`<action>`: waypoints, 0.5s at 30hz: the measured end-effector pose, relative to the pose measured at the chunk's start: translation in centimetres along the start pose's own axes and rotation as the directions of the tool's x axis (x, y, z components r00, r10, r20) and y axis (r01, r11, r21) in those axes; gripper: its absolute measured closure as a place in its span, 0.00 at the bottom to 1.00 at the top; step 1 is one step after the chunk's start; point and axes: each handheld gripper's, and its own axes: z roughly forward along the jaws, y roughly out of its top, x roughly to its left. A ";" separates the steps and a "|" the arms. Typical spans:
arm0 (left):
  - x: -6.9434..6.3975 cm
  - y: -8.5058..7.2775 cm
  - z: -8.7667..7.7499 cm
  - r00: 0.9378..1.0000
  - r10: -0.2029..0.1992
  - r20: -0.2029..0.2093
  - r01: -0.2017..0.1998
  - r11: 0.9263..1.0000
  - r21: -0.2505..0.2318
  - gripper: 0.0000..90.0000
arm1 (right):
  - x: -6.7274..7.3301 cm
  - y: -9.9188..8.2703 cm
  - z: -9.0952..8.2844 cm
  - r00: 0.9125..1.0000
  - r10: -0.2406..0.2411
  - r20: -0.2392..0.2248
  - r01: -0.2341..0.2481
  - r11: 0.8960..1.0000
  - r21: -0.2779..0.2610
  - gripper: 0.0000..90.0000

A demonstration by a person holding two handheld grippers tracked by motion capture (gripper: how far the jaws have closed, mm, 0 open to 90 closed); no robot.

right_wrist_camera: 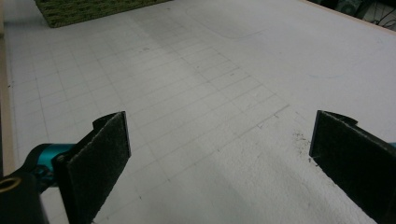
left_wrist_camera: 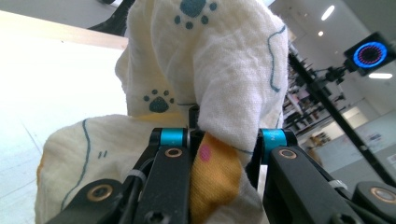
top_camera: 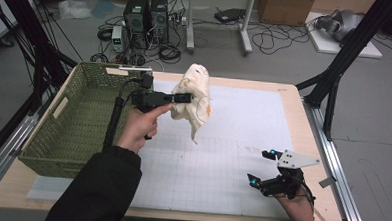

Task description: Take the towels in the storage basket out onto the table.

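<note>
Cloth (top_camera: 193, 98) hangs in the air above the far half of the tabletop, just right of the green basket (top_camera: 78, 116) that sits along the left edge — cream fabric with blue paw prints and an orange patch. The left gripper (top_camera: 182, 97) has it pinched, jaws drawn in tight on a bunched fold, the rest drooping toward the white grid mat (top_camera: 232, 142). Near the front right corner the right gripper (top_camera: 262, 167) rests low over the mat, jaws spread wide — nothing between them.

Wooden table (top_camera: 303, 120) bears white grid mat (top_camera: 232, 142), green basket (top_camera: 78, 115)
</note>
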 end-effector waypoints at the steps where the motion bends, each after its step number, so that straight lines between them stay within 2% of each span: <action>1: -0.1 -0.2 0.4 1.000 0.000 0.002 0.000 1.000 0.004 0.88 | 0.0 0.0 0.0 1.000 0.000 0.000 0.000 1.000 0.000 0.05; 9: -0.3 -1.2 2.9 0.999 0.006 -0.032 -0.005 0.999 0.034 0.88 | 0.0 0.0 0.0 1.000 -0.005 0.001 0.005 1.000 -0.005 0.05; 11: -0.5 -1.4 3.3 0.999 0.007 -0.052 -0.005 1.000 0.029 0.88 | -0.1 0.1 -0.1 1.000 -0.004 0.000 0.004 1.000 -0.005 0.05; 15: -1.2 -1.9 4.4 0.995 0.034 -0.096 -0.032 0.999 0.016 0.88 | -0.1 0.1 -0.1 1.000 -0.004 0.000 0.004 1.000 -0.005 0.05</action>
